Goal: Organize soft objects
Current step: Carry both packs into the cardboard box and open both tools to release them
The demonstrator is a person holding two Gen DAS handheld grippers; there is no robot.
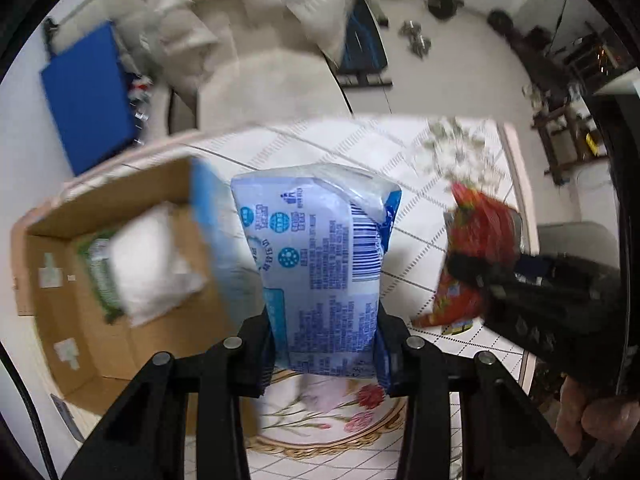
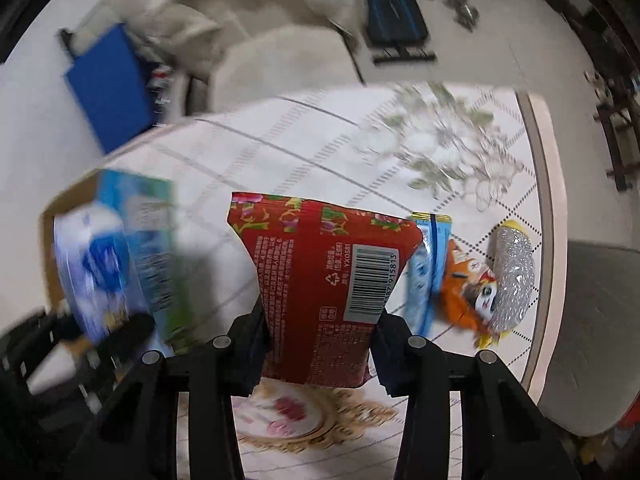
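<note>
Left tongs point(image 1: 324, 344) clamp a pale-blue plastic tissue pack point(image 1: 316, 264), right tongs point(image 2: 318, 344) a red soft pack point(image 2: 320, 292), both apparently mid-carry; next, lowering each into the open cardboard box point(image 1: 60, 312) at lower left.

open tablecloth point(image 2: 304, 152) mid-table | cardboard box point(image 1: 52, 264) left | snack packets point(image 2: 472, 284) right

Our left gripper point(image 1: 324, 344) is clamped on a blue pack point(image 1: 320, 264), held above the table. Our right gripper point(image 2: 320, 344) is clamped on a red pack point(image 2: 324, 292), also held aloft, just beside the left.
</note>
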